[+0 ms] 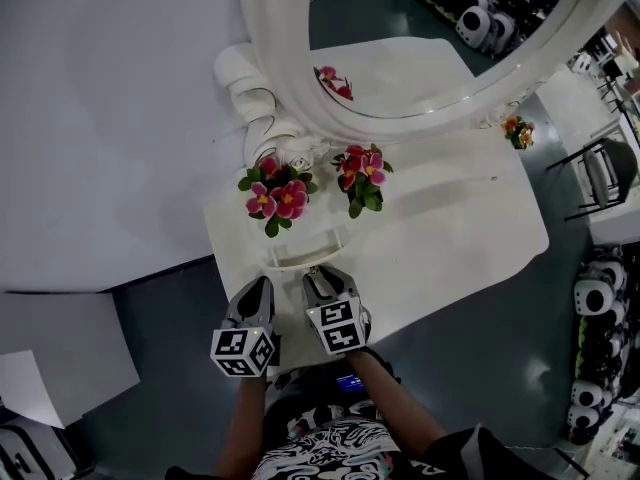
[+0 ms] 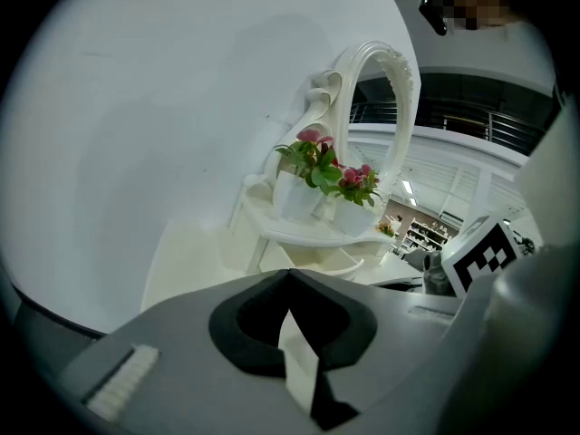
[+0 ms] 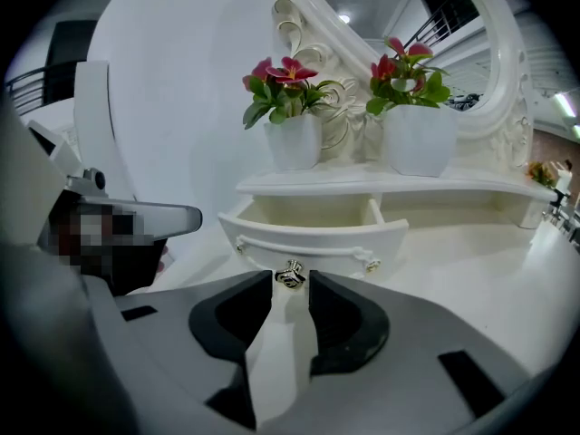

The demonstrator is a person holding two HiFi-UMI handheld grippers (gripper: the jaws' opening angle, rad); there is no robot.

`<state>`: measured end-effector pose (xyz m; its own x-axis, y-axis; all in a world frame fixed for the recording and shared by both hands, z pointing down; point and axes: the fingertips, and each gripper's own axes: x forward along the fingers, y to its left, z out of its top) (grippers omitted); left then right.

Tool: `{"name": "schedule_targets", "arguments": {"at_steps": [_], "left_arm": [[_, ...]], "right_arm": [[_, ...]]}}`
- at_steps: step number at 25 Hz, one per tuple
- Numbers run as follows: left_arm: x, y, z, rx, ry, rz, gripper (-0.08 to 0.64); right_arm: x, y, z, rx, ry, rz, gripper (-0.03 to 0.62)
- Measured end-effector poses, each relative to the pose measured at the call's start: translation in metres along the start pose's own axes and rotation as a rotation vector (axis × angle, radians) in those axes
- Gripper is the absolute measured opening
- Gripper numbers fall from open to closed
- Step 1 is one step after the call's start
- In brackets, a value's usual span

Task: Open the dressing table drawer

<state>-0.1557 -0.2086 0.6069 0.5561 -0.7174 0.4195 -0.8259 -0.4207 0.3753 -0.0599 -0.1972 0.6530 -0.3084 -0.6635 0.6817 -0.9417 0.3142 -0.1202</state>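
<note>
The small white dressing table (image 1: 290, 148) stands on a white tabletop (image 1: 450, 228). Its drawer (image 1: 308, 253) is pulled out toward me, and in the right gripper view its curved front (image 3: 317, 243) and hollow inside show. The metal knob (image 3: 290, 276) sits right at the tips of my right gripper (image 3: 291, 284), whose jaws stand apart with a gap on either side of it. My left gripper (image 1: 262, 283) hovers just left of the drawer, off the furniture. Seen in its own view, the left gripper (image 2: 290, 273) has its tips meeting and nothing between them.
Two white pots of pink flowers (image 1: 278, 196) (image 1: 362, 176) stand on the shelf above the drawer, under the oval mirror (image 1: 420, 28). A small orange flower (image 1: 518, 130) sits at the table's far right. Grey floor surrounds the table, with chairs (image 1: 600, 173) to the right.
</note>
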Motion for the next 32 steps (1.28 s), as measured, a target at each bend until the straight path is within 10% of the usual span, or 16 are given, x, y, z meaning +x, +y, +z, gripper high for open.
{"name": "schedule_targets", "arguments": {"at_steps": [12, 32], "left_arm": [[-0.017, -0.026, 0.035, 0.053, -0.088, -0.032, 0.002], [-0.041, -0.047, 0.072, 0.118, -0.176, -0.053, 0.002]], "right_arm": [[-0.059, -0.006, 0.026, 0.002, -0.137, -0.075, 0.003], [-0.108, -0.016, 0.061, 0.064, -0.272, -0.087, 0.002]]}}
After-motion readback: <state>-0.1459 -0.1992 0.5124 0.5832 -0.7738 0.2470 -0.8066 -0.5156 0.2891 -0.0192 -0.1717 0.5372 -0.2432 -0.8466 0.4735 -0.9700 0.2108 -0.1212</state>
